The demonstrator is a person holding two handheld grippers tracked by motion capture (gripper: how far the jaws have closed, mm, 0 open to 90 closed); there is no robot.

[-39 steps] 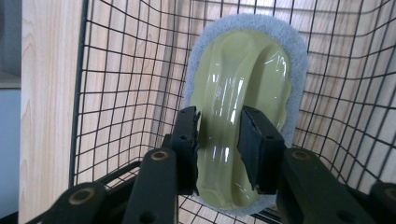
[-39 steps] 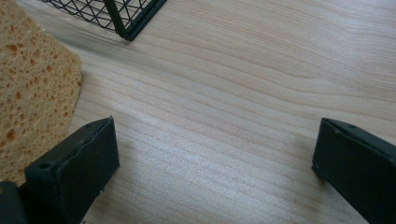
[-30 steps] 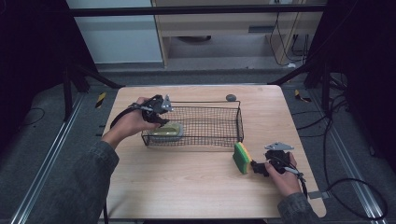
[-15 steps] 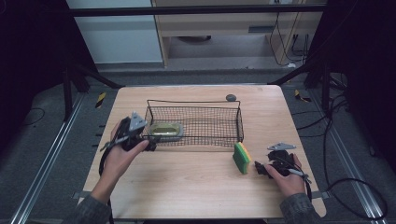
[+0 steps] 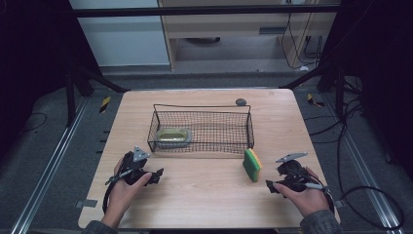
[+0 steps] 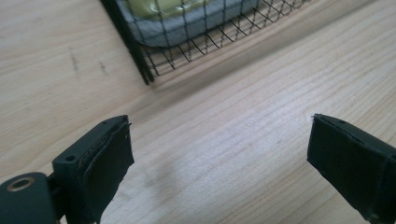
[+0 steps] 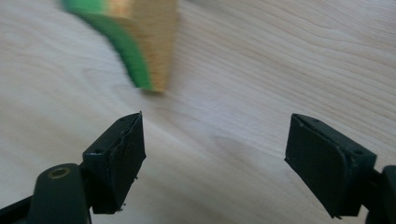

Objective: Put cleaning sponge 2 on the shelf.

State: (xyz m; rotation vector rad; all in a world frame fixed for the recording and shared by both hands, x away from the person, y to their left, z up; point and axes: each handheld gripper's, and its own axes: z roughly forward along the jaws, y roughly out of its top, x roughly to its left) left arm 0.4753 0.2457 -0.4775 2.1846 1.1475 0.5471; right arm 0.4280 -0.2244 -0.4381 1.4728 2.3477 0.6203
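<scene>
A black wire basket (image 5: 202, 127) stands on the middle of the wooden table (image 5: 204, 195). A yellow-green sponge with a grey underside (image 5: 173, 136) lies in its left end, also seen through the mesh (image 6: 187, 18) in the left gripper view. A green and yellow sponge (image 5: 252, 165) (image 7: 140, 37) lies on the table just off the basket's right front corner. My left gripper (image 5: 157, 175) (image 6: 219, 158) rests low at the front left, open and empty. My right gripper (image 5: 271, 185) (image 7: 215, 163) sits at the front right, open, with the green sponge a little ahead of it.
A small dark round object (image 5: 240, 102) lies near the table's far edge behind the basket. Black frame posts and cables surround the table, and a cable trails from the right gripper off the table's right side.
My left gripper has come away from the basket's left end and down to the front left of the table, empty. The right gripper has hardly moved.
</scene>
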